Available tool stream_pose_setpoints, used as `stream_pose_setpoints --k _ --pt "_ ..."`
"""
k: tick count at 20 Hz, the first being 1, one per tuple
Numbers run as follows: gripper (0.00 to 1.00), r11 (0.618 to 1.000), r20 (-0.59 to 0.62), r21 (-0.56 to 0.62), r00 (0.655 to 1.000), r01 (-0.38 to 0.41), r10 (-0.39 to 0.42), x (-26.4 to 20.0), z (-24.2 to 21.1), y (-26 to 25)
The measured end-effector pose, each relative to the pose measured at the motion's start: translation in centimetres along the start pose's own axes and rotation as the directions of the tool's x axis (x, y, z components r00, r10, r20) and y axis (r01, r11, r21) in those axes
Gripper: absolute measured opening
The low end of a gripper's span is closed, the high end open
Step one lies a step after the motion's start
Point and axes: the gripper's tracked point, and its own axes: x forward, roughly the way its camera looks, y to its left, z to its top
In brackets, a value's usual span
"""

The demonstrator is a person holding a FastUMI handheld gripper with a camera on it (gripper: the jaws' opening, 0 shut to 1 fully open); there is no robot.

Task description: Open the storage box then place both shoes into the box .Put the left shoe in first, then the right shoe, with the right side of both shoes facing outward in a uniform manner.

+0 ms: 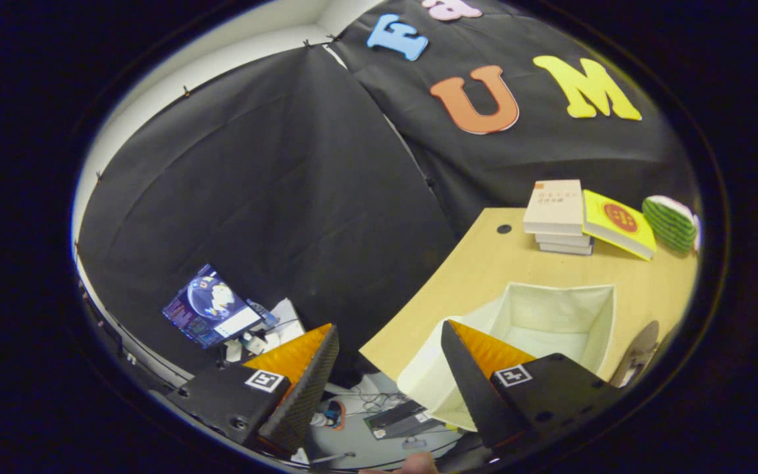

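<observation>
Gripper view: the gripper (389, 359) is tilted and held off the left edge of the table (478, 263), with its fingers spread wide and nothing between them. The left finger (303, 388) hangs over the floor beside the table. The right finger (478, 388) overlaps the near wall of the box (550, 316).

Far left, beyond the left finger and below table level, a lit screen (211, 306) stands tilted against the booth's dark cloth. Small items lie just beside it on a pale surface; they are too small to identify. Between the fingers, the floor (353, 438) carries cables and a dark flat device (399, 418). A fingertip (415, 464) of the person shows at the bottom, below the gap between the fingers.

The table is light wood with a round cable hole (504, 229) near its back left corner. The box sits on the table at its near left part. It is a pale fabric box, open at the top, and its visible interior holds nothing. Its near left corner reaches the table edge.

Beyond the box, at the back of the table, a stack of books (556, 217) lies flat. A yellow book (619, 224) leans against the right side of the stack. Right of the yellow book lies a green striped object (668, 224) with a white edge, apart from the book.

Right of the box, at the near right, part of a grey curved object (635, 352) shows; it cannot be identified with certainty.
</observation>
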Motion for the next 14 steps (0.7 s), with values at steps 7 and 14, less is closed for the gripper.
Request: stream_pose_setpoints --k 7,14 --pt "1.00 0.989 0.173 -0.079 0.979 0.122 -0.107 -7.3 3.0 -4.7" --pt "1.00 0.935 0.208 -0.082 0.924 0.344 -0.321 -16.1 2.2 -15.4"
